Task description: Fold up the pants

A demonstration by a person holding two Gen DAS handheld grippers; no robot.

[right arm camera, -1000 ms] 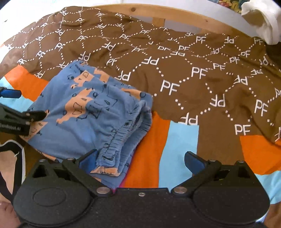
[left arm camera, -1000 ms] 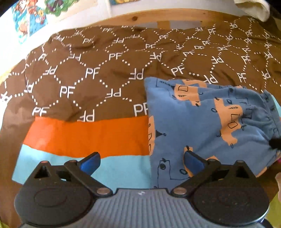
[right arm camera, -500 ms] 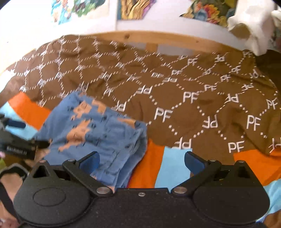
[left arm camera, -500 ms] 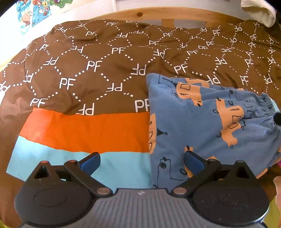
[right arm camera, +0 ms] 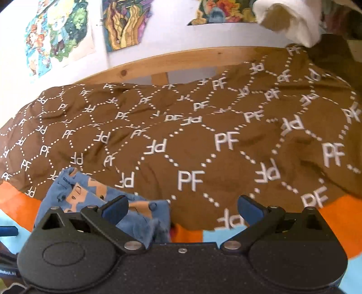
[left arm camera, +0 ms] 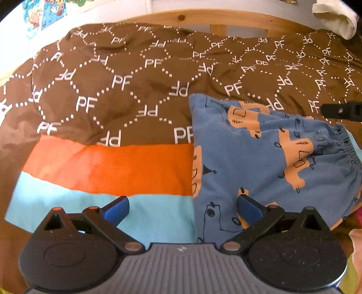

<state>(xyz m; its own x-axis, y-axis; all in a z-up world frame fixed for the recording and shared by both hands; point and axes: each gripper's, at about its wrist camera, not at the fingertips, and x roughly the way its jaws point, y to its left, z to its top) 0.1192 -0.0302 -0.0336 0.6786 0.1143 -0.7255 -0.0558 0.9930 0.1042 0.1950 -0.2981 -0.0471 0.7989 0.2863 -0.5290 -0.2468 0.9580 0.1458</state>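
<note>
Through the left wrist camera we see the folded pants [left arm camera: 260, 158] lying flat on the bedspread [left arm camera: 126, 95], to the right of centre. Their long axis runs left to right, with the gathered elastic waistband at the right end and the folded edge at the left, over the orange and light blue stripes. The left gripper [left arm camera: 182, 207] hovers low over the near edge, level and aimed toward the wooden bed frame [left arm camera: 217, 20]; its jaws stand wide apart and hold nothing, the right finger over the blue fabric. A dark part of the right gripper [left arm camera: 341, 110] shows at the far right edge.

Through the right wrist camera the pants [right arm camera: 95, 199] sit at lower left, partly hidden behind the right gripper [right arm camera: 182, 207]. It is raised and tilted up toward the posters [right arm camera: 58, 34] on the wall, jaws spread and empty.
</note>
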